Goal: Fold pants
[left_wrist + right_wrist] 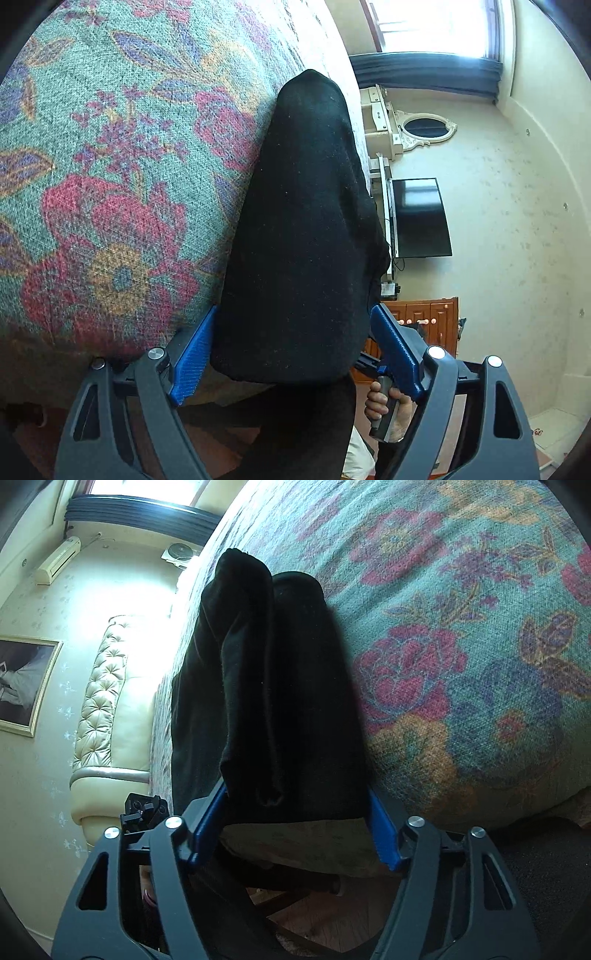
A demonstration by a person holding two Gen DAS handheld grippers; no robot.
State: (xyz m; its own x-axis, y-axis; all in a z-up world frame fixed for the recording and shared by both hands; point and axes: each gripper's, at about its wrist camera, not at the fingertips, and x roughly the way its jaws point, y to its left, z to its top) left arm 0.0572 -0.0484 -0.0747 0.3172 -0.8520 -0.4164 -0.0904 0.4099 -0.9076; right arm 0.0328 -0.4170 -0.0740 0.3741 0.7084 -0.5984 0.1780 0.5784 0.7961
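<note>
Black pants [303, 229] lie in a long strip on a floral bedspread [110, 177], with one end hanging over the bed's edge. My left gripper [291, 354] is open, its blue fingers [192, 365] on either side of the strip's near end. In the right wrist view the pants [280, 701] show as stacked folded layers. My right gripper [295, 830] is open too, its blue fingers [384, 834] flanking the near edge of the cloth. My right hand and its gripper's handle [384, 402] show in the left wrist view.
The bedspread [461, 646] fills most of both views. A TV [421, 218], a wooden cabinet [424, 325] and a mirror dresser [406, 125] stand along the wall. A tufted headboard [99, 709] and a framed picture [26, 683] are on the other side. Wooden floor [332, 923] lies below the bed edge.
</note>
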